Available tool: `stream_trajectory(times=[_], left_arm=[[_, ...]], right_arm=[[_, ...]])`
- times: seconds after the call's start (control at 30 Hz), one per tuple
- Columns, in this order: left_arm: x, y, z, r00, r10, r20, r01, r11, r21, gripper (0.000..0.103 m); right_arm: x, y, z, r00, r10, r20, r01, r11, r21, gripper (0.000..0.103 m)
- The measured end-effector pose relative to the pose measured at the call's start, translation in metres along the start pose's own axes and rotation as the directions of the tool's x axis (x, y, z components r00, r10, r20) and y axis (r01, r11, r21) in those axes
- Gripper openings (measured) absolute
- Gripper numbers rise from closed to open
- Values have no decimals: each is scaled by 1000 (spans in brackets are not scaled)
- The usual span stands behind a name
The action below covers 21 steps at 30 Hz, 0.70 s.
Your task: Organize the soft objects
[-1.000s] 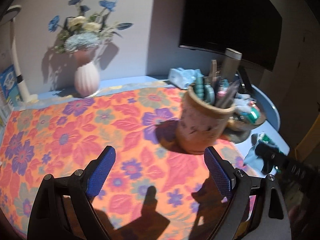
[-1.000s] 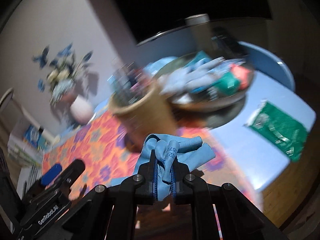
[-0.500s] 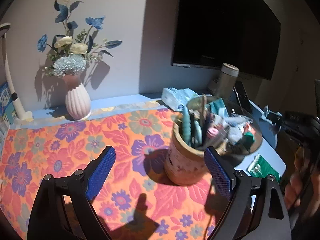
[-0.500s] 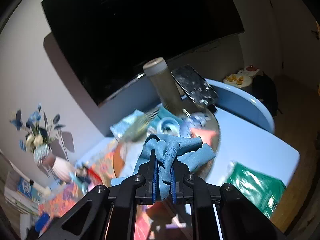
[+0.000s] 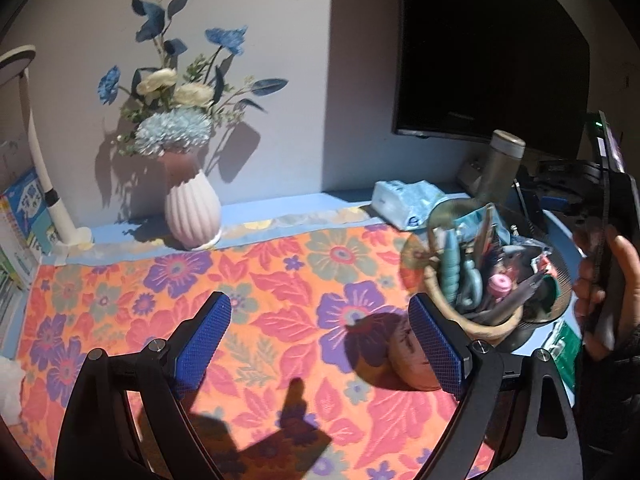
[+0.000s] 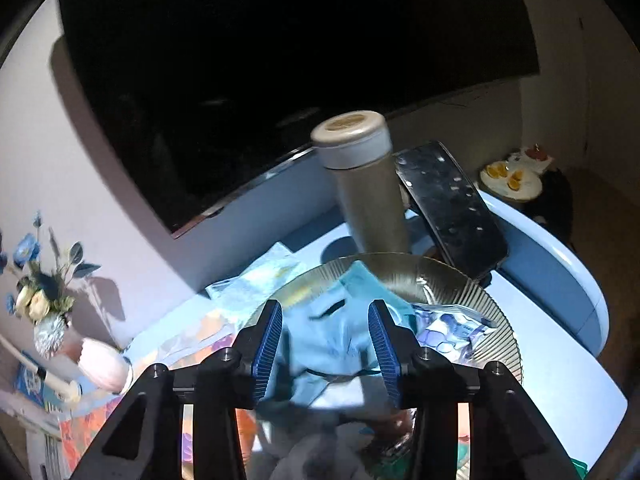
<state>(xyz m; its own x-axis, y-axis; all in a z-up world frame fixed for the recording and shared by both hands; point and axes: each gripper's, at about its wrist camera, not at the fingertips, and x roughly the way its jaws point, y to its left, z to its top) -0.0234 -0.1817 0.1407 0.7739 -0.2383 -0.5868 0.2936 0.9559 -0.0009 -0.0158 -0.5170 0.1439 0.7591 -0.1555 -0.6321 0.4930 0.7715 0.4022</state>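
The right hand-held gripper (image 6: 326,340) hangs with its blue-padded fingers parted over a ribbed, amber-tinted glass bowl (image 6: 472,292) at the far right of the desk (image 6: 560,368). A crumpled light-blue soft cloth (image 6: 324,344) lies between the fingers and blurred, seemingly let go into the bowl beside a printed plastic packet (image 6: 448,330); whether it still brushes a pad cannot be told. The left hand-held gripper (image 5: 320,344) waits wide open and empty above the orange floral tablecloth (image 5: 248,280), with the tan wooden utensil holder (image 5: 460,320) just to its right. The drop-off step looks to be in hand. Next, the right gripper would need to lift clear without snagging the cloth, then seek another soft item.
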Motion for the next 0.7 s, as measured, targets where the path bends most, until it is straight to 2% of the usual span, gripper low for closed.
stream_trajectory(times=[0.07,0.2,0.27,0.3,0.47,0.6,0.7], left_arm=[[2,6,-3,1000,11,-9,-12,1000,-6,91],[1,16,-13,999,14,-33,-14,1000,-24,91],[-3,20,-19,999,19,-41,-20,999,-28,91],[-5,21,-22,999,22,-44,-24,999,-27,91],[-18,32,-39,996,60,-68,-61,998,-11,91],[-30,41,-47,991,122,-52,-123,992,-14,91],[-41,55,-51,989,141,-39,-143,988,-51,91]], right_arm=[[-9,-7,-12,1000,24,-4,-23,999,27,44],[-38,-2,-46,1000,-21,17,21,1000,-22,44],[-59,0,-66,998,-44,51,46,998,-40,51],[-68,0,-75,996,-58,68,60,997,-40,58],[-105,15,-117,986,-102,130,115,989,-97,59],[-122,36,-143,988,-67,140,88,985,-147,59],[-129,66,-165,992,-20,125,49,970,-236,59]])
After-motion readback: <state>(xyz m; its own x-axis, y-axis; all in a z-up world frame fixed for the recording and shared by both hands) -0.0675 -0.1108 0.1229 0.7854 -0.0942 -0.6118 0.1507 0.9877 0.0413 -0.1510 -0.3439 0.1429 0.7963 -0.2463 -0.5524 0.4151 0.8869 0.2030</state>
